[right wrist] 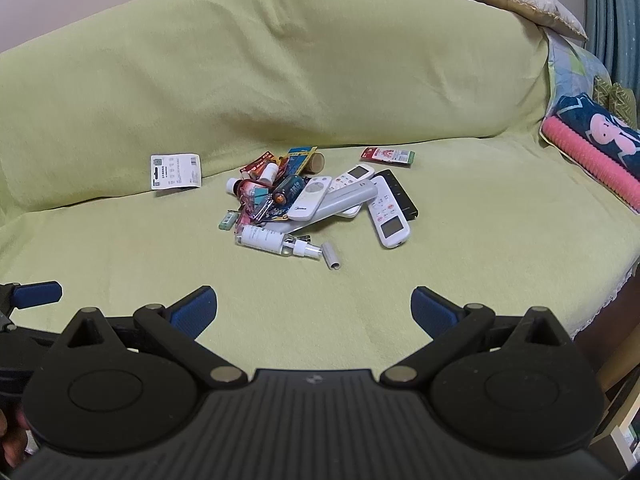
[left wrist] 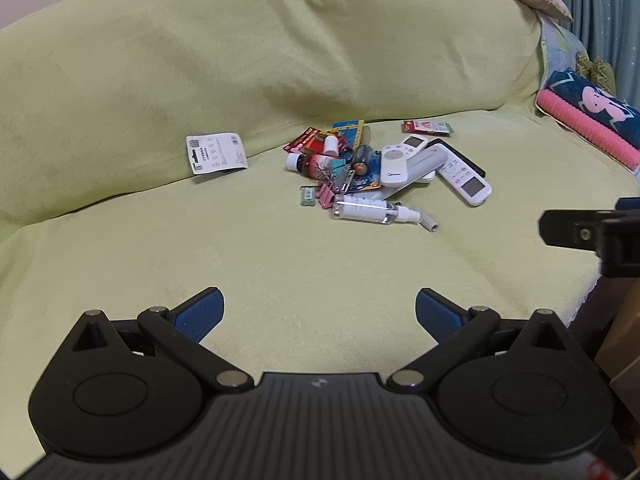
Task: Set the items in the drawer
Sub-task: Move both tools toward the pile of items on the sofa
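A heap of small items lies mid-seat on a green-covered sofa [left wrist: 280, 80]: white remotes [left wrist: 394, 162] [right wrist: 310, 198], a black remote [right wrist: 400, 194], a clear spray bottle [left wrist: 366, 209] [right wrist: 272, 240], a blue battery [left wrist: 362, 158] [right wrist: 289, 190], small red bottles, clips and packets. A white label card [left wrist: 216, 153] [right wrist: 175, 171] lies to the left, and a red-green packet [left wrist: 428, 127] [right wrist: 387, 155] lies behind. My left gripper [left wrist: 319, 312] hovers open above the near seat, empty. My right gripper [right wrist: 314, 310] is open and empty too. No drawer is in view.
A pink-and-navy folded towel [left wrist: 588, 120] [right wrist: 596, 152] lies at the sofa's right end, with a beige cushion [right wrist: 520, 0] on the backrest above. Brown furniture [left wrist: 616, 320] stands past the seat's right edge. The other gripper's tip [left wrist: 580, 236] shows at the right edge of the left wrist view.
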Action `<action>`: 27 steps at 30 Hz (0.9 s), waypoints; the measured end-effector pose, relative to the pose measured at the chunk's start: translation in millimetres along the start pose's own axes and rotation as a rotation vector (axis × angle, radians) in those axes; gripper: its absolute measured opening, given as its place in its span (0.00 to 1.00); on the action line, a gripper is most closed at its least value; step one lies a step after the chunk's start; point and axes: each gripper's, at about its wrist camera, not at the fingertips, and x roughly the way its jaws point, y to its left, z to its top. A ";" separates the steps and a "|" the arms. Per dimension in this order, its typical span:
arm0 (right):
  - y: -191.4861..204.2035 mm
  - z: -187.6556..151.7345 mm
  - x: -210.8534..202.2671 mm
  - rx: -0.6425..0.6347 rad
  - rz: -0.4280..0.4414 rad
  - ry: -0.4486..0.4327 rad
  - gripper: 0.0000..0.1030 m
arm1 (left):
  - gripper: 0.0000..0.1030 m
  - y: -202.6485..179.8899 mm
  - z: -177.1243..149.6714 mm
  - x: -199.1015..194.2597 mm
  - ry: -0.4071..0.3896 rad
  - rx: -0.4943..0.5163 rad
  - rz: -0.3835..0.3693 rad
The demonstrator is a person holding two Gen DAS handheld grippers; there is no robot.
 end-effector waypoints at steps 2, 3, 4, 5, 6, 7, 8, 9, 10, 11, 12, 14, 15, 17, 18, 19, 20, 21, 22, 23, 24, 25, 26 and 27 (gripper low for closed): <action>1.2 -0.2 2.7 -0.007 -0.004 -0.006 1.00 | 0.99 -1.3 0.6 1.7 0.003 -0.006 -0.009; 2.4 -0.5 4.9 -0.011 -0.008 -0.011 1.00 | 0.99 -3.1 1.3 3.5 0.004 -0.007 -0.017; 3.1 -2.0 5.4 -0.015 -0.014 -0.020 1.00 | 0.99 -5.8 2.2 6.2 0.004 -0.004 -0.024; -0.9 -5.7 1.4 -0.004 -0.011 -0.038 1.00 | 0.99 -4.4 4.0 12.5 0.016 -0.013 -0.035; -4.8 -7.8 -0.6 0.007 -0.010 -0.047 1.00 | 0.99 4.1 6.5 20.7 0.038 -0.037 -0.049; -8.6 -5.4 2.7 0.016 -0.011 -0.032 1.00 | 0.99 9.4 7.8 22.6 0.033 -0.044 -0.055; -11.6 -3.0 5.5 0.023 -0.014 -0.020 1.00 | 0.99 10.6 7.4 21.6 0.022 -0.043 -0.051; -12.6 -0.9 6.5 0.022 -0.021 -0.017 1.00 | 0.99 3.0 3.4 14.7 0.001 -0.028 -0.032; -13.3 -0.9 8.0 0.019 -0.027 -0.020 1.00 | 0.99 -4.3 0.7 8.5 -0.008 -0.022 -0.022; -12.5 -2.3 9.5 0.011 -0.030 -0.034 1.00 | 0.99 -7.0 3.0 10.3 -0.001 -0.017 -0.022; -12.1 -3.7 10.5 0.002 -0.034 -0.050 1.00 | 0.99 -9.5 7.0 17.8 0.011 -0.011 -0.024; -13.7 -5.3 9.3 -0.028 -0.043 -0.092 1.00 | 0.99 -10.1 8.9 19.4 0.012 -0.012 -0.029; -13.7 -5.1 9.3 -0.044 -0.053 -0.104 1.00 | 0.99 -10.8 10.2 21.0 0.012 -0.013 -0.032; -16.4 -2.4 10.9 -0.061 -0.069 -0.111 1.00 | 0.99 -15.3 12.1 27.3 0.011 -0.008 -0.036; -19.6 -1.8 12.2 -0.057 -0.071 -0.111 1.00 | 0.99 -16.4 13.5 28.8 0.011 -0.007 -0.038; -23.6 -1.5 13.3 -0.050 -0.069 -0.112 1.00 | 0.99 -17.2 15.3 31.1 0.012 -0.004 -0.040; -27.4 -1.4 14.7 -0.044 -0.065 -0.113 1.00 | 0.99 -18.1 17.6 33.5 0.013 0.000 -0.042; -30.4 -1.1 16.2 -0.041 -0.063 -0.116 1.00 | 0.99 -19.1 20.3 35.6 0.015 0.002 -0.044; -32.6 -0.6 18.3 -0.042 -0.062 -0.118 1.00 | 0.99 -19.5 21.8 37.0 0.015 0.001 -0.046; -34.7 -0.1 20.3 -0.042 -0.061 -0.120 1.00 | 0.99 -19.1 23.1 39.4 0.015 0.001 -0.051; -36.6 0.1 22.4 -0.041 -0.062 -0.122 1.00 | 0.99 -19.8 24.1 41.7 0.016 0.002 -0.056; -38.1 0.0 24.7 -0.038 -0.065 -0.124 1.00 | 0.99 -20.6 25.2 43.8 0.017 0.003 -0.060; -39.7 0.2 26.9 -0.035 -0.066 -0.125 1.00 | 0.99 -21.4 26.4 45.4 0.018 0.007 -0.062; -41.4 1.1 29.0 -0.030 -0.067 -0.124 1.00 | 0.99 -22.5 26.6 47.3 0.016 0.011 -0.063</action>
